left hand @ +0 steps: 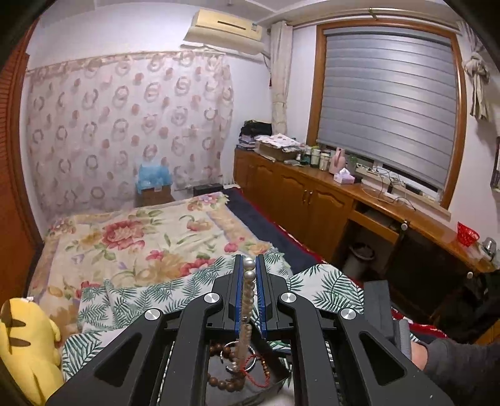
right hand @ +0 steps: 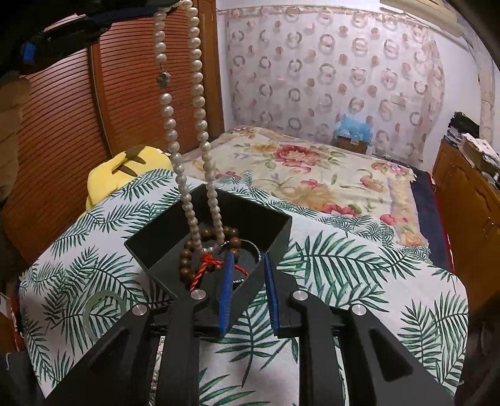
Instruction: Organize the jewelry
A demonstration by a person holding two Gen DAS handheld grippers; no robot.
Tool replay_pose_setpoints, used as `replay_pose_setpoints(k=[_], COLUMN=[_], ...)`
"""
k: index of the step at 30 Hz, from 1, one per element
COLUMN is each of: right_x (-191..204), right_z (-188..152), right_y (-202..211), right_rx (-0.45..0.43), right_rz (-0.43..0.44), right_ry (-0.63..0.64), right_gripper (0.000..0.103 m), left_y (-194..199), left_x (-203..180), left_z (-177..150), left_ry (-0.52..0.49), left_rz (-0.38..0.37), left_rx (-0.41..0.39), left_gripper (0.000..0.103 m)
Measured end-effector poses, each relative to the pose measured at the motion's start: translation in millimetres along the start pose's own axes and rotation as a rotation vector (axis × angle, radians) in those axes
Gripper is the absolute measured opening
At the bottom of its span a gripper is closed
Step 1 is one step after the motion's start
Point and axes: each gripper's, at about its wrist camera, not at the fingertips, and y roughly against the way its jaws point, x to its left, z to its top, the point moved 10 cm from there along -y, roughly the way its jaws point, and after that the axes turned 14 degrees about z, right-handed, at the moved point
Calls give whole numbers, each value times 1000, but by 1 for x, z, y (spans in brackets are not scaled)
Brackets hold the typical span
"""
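Left gripper [left hand: 249, 265] is pinching the limp white pearl necklace [right hand: 200, 103] over the black box [right hand: 275, 231]; slippery strand, better pinched between beads; right gripper [right hand: 248, 265] is standing open, empty.

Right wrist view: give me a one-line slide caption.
Pearl necklace hangs from the left tool into a black box of wooden beads.

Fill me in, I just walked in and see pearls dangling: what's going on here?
A person is sorting jewelry on a leaf-print cloth. The left hand-held gripper is shut on a pearl necklace, whose loop hangs into a black box holding wooden beads and a red cord. The right hand-held gripper sits open at the box's near edge, gripping nothing. A pale ring lies on the cloth beside the box.
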Motion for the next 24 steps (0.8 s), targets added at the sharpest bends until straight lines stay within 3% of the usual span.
replay_pose_setpoints(k=[10,13,24], right_x=[11,20,48], right_z=[-10,-16,-59], right_y=[6,13,40], right_rx=[1,-4,-9], right_rz=[-1,4,-2], right_ry=[4,2,-40], right_gripper=[22,22,22], left_y=[-31,-28,-2], left_x=[17,18,17], left_z=[-62,-77,-160], left_ry=[-3,-1,36], left_rz=[57,63,46], left_rx=[150,157,240], left_gripper=[9,25,27])
